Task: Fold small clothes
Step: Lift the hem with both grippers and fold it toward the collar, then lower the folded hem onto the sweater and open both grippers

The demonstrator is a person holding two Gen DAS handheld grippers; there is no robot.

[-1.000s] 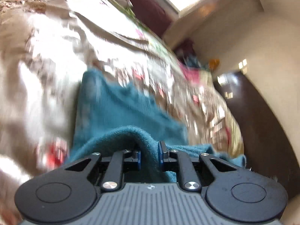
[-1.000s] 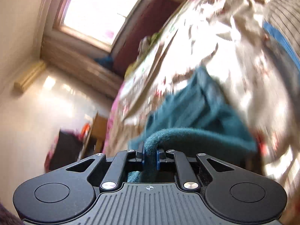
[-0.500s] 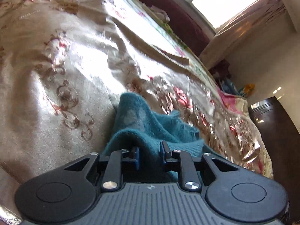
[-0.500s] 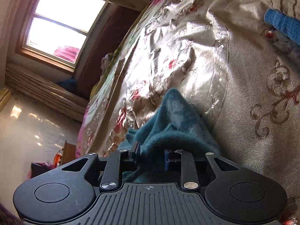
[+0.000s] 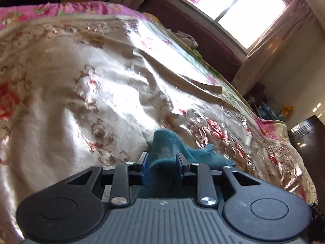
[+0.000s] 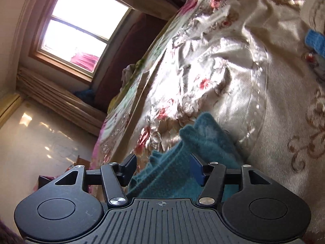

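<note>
Garment: fuzzy teal knitted cloth, bunched on my shiny floral bedspread.
Left gripper: opening, cloth still filling the gap.
Right gripper: opening wide, cloth lying loose between.

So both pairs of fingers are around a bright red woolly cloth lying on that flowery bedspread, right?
Not red: the woolly cloth is teal, as the right wrist view shows. It does lie on the flowery bedspread, between the fingers of the left gripper and the right gripper, both opening.

teal garment: fuzzy knit cloth | bedspread: glossy satin, embroidered | left claw: matt black plastic, metal screws | cabinet: polished dark wood
</note>
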